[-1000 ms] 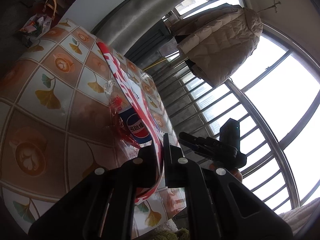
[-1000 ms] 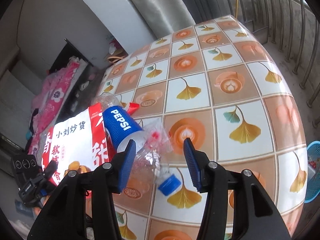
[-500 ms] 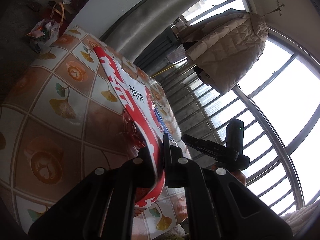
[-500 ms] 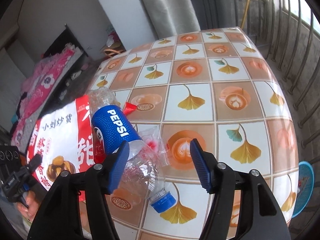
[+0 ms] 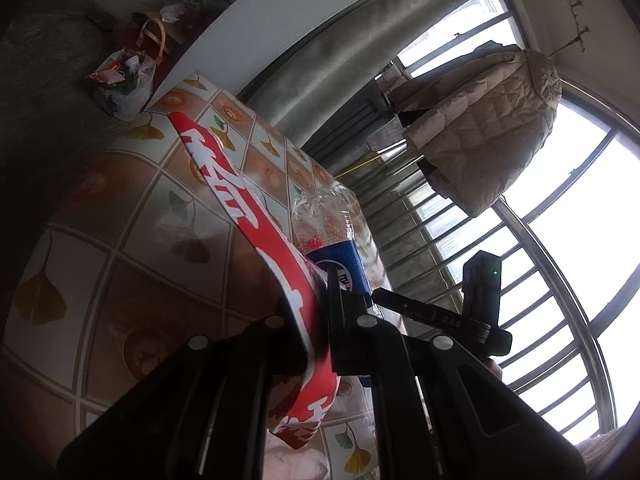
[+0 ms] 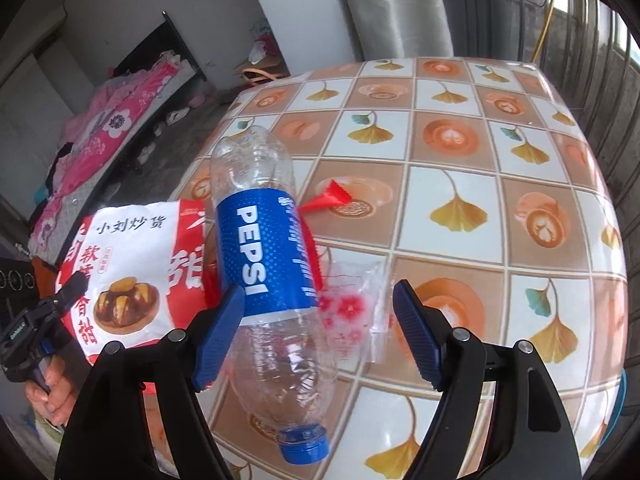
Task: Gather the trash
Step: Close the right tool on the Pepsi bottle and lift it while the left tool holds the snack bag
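Pepsi bottle (image 6: 266, 276): lying on its side on the bench (image 6: 460, 168), blue cap (image 6: 305, 443) toward the camera, base pointing away. Between the spread fingers of the right tool (image 6: 316, 336), jaws wide apart, left blue pad (image 6: 218, 336) touching or just beside the label edge, right pad well clear of the plastic. Nothing clamped on that side. Clear, crumpled, empty by the look of it, wrapped in a blue label with white lettering.

Just beside the bottle, under its right flank: a clear plastic wrapper (image 6: 352, 312) printed with pink-red flowers, flat on the bench. Past the label, a red scrap (image 6: 332, 196) with a serrated edge poking out from behind the bottle.

On the other flank: a red-and-white snack bag (image 6: 128, 264) with Chinese characters and a picture of brown chestnuts. Pinched at its lower edge by the left tool (image 5: 320, 332), jaws closed tight on the bag (image 5: 256, 232), bag edge-on and lifted off the bench (image 5: 120, 264) in the left wrist view, bottle (image 5: 336, 248) just behind it.

Bench covered in a checkered cloth of ginkgo leaves and coffee cups. Beyond: a grey curtain (image 6: 392, 8), barred window (image 5: 560, 280), a quilted beige coat (image 5: 488, 128) hanging there, a bed with pink bedding (image 6: 100, 128).
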`<state>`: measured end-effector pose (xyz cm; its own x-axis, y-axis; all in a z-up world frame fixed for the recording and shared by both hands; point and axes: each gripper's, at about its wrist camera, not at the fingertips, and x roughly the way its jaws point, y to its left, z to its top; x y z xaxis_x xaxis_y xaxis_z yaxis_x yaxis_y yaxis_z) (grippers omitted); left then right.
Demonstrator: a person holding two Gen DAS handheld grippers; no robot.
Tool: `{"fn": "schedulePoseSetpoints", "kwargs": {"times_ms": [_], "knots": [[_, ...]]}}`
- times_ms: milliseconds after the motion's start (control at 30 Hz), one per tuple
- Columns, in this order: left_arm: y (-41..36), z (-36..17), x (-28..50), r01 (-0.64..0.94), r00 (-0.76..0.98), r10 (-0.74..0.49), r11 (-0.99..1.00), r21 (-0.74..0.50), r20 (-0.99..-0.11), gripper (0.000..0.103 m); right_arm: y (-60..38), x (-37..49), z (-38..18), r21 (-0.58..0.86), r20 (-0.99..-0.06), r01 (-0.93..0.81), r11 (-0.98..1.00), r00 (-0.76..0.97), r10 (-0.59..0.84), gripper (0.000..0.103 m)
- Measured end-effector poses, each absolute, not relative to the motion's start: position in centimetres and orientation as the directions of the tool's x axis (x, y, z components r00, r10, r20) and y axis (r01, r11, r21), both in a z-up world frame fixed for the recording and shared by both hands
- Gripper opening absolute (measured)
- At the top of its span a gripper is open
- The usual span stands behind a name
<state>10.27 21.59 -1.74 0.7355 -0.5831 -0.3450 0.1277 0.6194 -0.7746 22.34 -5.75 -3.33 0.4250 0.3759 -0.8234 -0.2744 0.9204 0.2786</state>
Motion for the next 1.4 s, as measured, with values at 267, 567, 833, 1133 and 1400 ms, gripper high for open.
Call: {"fn": "schedulePoseSetpoints", "kwargs": {"times_ms": [267,567,833,1133,1400], "knots": [[21.8,-2.2,10.2,0.116,0.735,-0.580,0.619,-0.777,-0.352,0.005,-4.1,22.6,-4.9,0.324,-0.844,-0.288,0.901,0.342,0.413,0.074],[21.9,-2.3,10.1,0.099,0.738,-0.570,0.621,-0.777,-0.362,0.006,-4.2,22.4,-5.7,0.380,-0.831,-0.260,0.888,0.327,0.451,0.064],[21.5,-1.9,10.1,0.105,0.737,-0.570,0.627,-0.772,-0.362,0.006,-6.3,21.6,-3.9,0.414,-0.784,-0.234,0.879,0.399,0.476,0.063],[21.0,-1.5,10.2,0.123,0.732,-0.577,0.636,-0.762,-0.363,0.006,-10.2,19.6,-3.4,0.402,-0.782,-0.153,0.903,0.457,0.425,0.063],[20.3,-1.1,10.3,0.141,0.725,-0.587,0.638,-0.757,-0.360,0.005,-13.2,18.1,-5.5,0.359,-0.831,-0.051,0.932,0.436,0.344,0.063]]}}
